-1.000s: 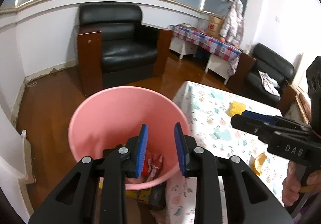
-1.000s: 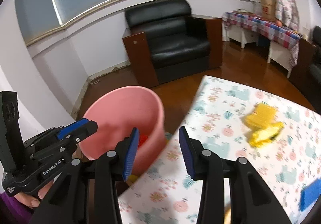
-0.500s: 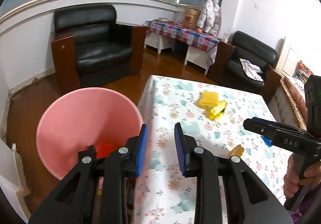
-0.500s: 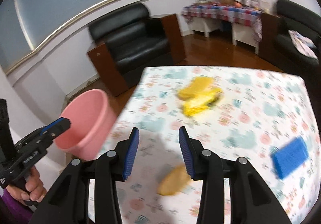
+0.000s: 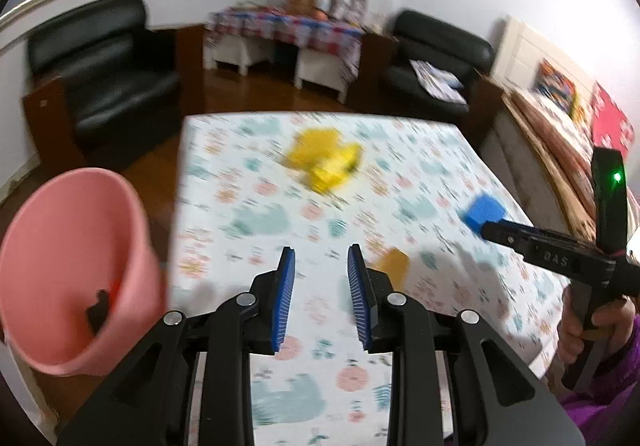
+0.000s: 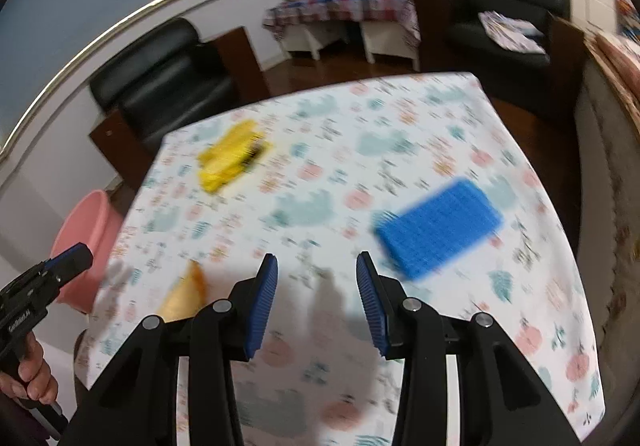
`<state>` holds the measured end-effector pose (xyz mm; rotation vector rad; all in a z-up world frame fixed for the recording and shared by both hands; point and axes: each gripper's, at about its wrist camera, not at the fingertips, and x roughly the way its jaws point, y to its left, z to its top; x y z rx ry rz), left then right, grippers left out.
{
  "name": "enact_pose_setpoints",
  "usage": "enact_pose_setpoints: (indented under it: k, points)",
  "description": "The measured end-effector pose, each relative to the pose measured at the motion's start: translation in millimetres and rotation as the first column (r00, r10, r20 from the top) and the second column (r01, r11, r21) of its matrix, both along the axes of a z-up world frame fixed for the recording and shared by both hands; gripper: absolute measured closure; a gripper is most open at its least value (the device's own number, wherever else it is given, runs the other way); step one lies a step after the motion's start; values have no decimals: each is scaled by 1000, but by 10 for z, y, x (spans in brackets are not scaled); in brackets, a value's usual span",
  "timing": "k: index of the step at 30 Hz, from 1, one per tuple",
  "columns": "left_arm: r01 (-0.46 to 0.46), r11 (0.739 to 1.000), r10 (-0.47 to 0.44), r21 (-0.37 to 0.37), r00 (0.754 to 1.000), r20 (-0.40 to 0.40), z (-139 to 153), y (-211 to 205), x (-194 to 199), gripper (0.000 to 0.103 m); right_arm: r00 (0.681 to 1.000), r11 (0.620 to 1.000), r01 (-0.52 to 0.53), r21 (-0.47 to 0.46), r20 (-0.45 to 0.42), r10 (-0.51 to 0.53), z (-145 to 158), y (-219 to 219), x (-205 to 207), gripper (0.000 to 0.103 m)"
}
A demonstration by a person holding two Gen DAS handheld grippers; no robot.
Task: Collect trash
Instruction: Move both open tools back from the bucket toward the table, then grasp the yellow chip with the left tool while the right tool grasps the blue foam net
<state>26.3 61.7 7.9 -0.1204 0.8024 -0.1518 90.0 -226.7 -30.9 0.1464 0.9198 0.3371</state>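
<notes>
Black armchairs and a checked side table ring a living room, and in its middle stands the surface, draped in a floral cloth. Three pieces of trash lie on it, well apart: a yellow wrapper toward the far edge, an orange scrap near the front edge, and a blue pad toward the right edge. A pink bin stands on the floor off the left edge, some scraps already at its bottom. Both grippers hover above the front part with jaws half apart and nothing between them. The left gripper has the orange scrap just right of its right finger, so it looks the nearer one for that piece. The right gripper has the blue pad just ahead and to its right, long axis running slantwise from the front edge toward the far right corner, so a wrist roll seems needed to close across its short side.
</notes>
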Motion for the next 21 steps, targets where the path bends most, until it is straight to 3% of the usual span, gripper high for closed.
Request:
enact_pose_setpoints:
  k: [6,10,13,21]
  points:
    - [110,994,-111,-11,990,-91,-253,-316,134,76,995,996,88,4,-51,-88,-160,-253,16,63]
    - [139,990,-136,13,980,-144,-418,-439,152,76,989,991,135,17,-58,-134,-177,-365,50,62]
    - [150,988,-141,36,973,-184,-523,-495,165,76,983,985,172,25,-68,-170,-206,-453,103,54]
    - [144,987,-129,72,974,-187,-600,-570,199,76,963,966,251,59,-120,-242,-329,-596,317,53]
